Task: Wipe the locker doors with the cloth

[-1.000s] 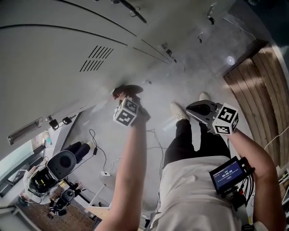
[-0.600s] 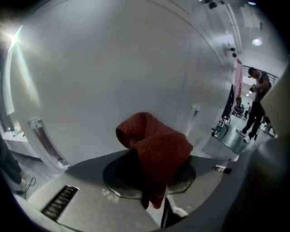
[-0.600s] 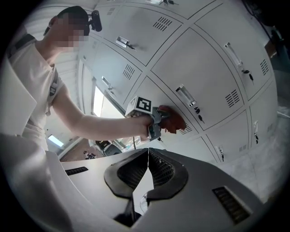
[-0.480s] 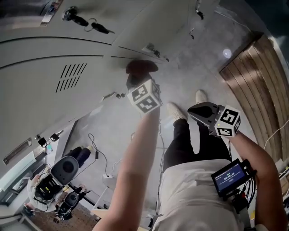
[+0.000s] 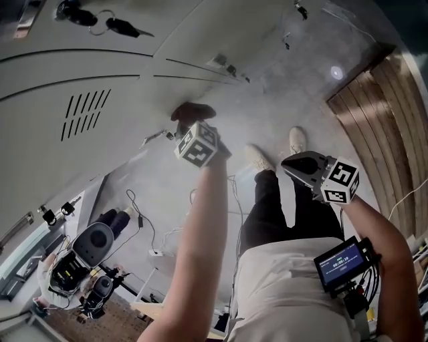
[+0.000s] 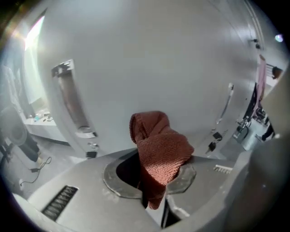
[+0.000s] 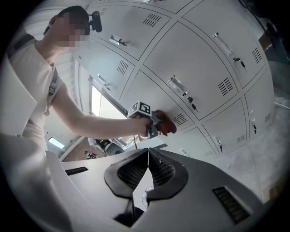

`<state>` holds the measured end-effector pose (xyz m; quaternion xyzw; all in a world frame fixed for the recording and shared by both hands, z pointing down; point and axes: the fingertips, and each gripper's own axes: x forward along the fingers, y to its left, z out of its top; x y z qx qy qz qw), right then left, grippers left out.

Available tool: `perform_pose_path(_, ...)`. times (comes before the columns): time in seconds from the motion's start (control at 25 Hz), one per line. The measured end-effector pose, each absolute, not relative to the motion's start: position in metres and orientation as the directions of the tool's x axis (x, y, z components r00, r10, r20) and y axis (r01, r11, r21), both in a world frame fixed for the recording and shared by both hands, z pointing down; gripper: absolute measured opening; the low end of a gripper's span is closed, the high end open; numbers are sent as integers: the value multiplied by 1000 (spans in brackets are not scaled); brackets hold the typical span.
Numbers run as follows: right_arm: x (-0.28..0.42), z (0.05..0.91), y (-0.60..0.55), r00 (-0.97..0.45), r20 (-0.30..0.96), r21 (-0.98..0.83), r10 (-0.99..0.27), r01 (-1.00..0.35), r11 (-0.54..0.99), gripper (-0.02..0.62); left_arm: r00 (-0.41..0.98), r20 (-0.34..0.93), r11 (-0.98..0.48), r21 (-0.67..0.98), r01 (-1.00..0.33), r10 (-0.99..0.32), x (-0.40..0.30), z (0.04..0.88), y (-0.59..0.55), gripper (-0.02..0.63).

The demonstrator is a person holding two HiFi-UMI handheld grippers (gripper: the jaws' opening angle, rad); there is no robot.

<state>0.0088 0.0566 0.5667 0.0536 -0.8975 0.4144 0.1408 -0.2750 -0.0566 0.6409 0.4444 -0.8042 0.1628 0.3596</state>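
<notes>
My left gripper (image 6: 152,174) is shut on a rust-red knitted cloth (image 6: 158,152), whose bunched end rests against a pale grey locker door (image 6: 149,63). In the head view the cloth (image 5: 192,111) shows just beyond the left gripper's marker cube (image 5: 196,143), low on the grey lockers (image 5: 80,73). The right gripper view shows the same cloth (image 7: 166,122) pressed on a door beside a vent. My right gripper (image 7: 147,156) is shut with nothing in it, held away from the lockers at the head view's right (image 5: 301,167).
A door handle (image 6: 70,97) runs left of the cloth, and keys (image 6: 213,140) hang from a lock to its right. Keys (image 5: 87,17) dangle from a higher door. Camera gear (image 5: 83,257) and cables lie on the floor at lower left; wooden boards (image 5: 384,127) stand right.
My left gripper has slid the cloth down and left across the locker door, after an upward-right stroke before that. The right gripper has barely moved.
</notes>
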Motion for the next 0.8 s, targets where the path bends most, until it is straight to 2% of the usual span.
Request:
perform_pose_path(0.16, 2, 570, 57, -954, 297, -729, 33, -204, 653, 17, -429, 740, 636, -2, -772, -518, -317, 651, -12, 67)
perform_pose_path(0.36, -4, 570, 64, -957, 285, -740, 47, -189, 646, 17, -442, 732, 631, -21, -776, -519, -318, 652, -12, 67)
perform_pose_path(0.64, 5, 582, 64, -960, 278, -757, 39, -194, 625, 17, -324, 705, 539, 99, -836, -631, -259, 655, -71, 67)
perform_pose_path(0.8, 9, 583, 64, -958, 286, -764, 30, -209, 610, 17, -248, 705, 447, 109, -888, -664, -221, 663, -107, 67)
